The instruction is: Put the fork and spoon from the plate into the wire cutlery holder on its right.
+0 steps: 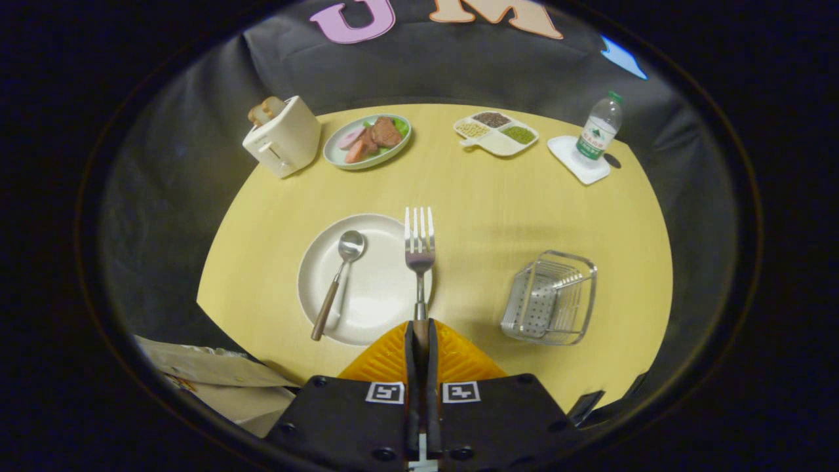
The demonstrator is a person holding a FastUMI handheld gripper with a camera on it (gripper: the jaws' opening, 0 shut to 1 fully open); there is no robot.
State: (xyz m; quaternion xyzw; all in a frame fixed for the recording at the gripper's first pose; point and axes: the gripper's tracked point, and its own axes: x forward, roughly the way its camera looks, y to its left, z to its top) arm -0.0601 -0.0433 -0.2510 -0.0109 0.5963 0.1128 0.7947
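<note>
The jaws are sitting nearly closed, both fingers pressing on the brown handle of the fork, which is sticking straight out ahead of them with its tines pointing away. The fork is hanging over the right edge of the pale round plate, and whether it is touching the plate or lifted clear is hard to call from here. Just ahead and to the left of the jaws, the spoon is lying on that plate, bowl away, wooden handle slanting back toward the near rim. Off to the right of the jaws, well apart from the plate, the wire cutlery holder is standing on the yellow tabletop inside a clear frame. Near left, below the tabletop edge, some crumpled paper is showing. Far beyond the jaws, to the left, a cream toaster is holding bread in its slot, and just beside it a green-rimmed dish of food is resting. Far ahead and a little right, a divided tray of grains is lying, and farther right a water bottle is standing upright on a white coaster.
</note>
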